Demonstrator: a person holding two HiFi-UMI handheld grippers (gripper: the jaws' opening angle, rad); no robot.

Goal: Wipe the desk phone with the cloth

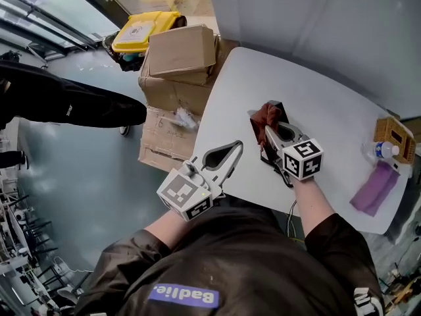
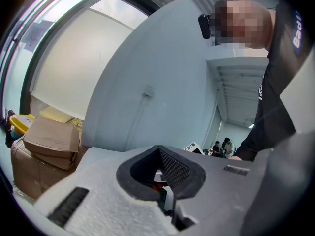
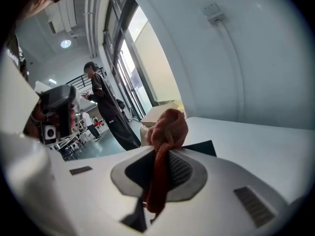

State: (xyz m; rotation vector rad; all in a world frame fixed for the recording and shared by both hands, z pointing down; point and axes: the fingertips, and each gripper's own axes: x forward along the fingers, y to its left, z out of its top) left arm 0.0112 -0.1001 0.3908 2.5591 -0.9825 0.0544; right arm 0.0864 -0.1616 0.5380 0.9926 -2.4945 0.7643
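Right gripper (image 1: 268, 131) is clamped on the cloth (image 1: 266, 116), held over the phone (image 1: 277, 105) at frame centre. Left gripper (image 1: 235, 147), jaws together and empty, sits lower left of it. Best to press lightly, sweep evenly, and steady the phone.

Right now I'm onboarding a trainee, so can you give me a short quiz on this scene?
1. True or false: the right claw is shut on the reddish cloth.
2. Which item is the cloth over? A) a keyboard B) the dark desk phone C) a laptop
3. Fill in: the left claw, over the near edge of the white table, holds ___.

Key: 1 true; 2 B; 3 nothing, its tips meet with no object between them.
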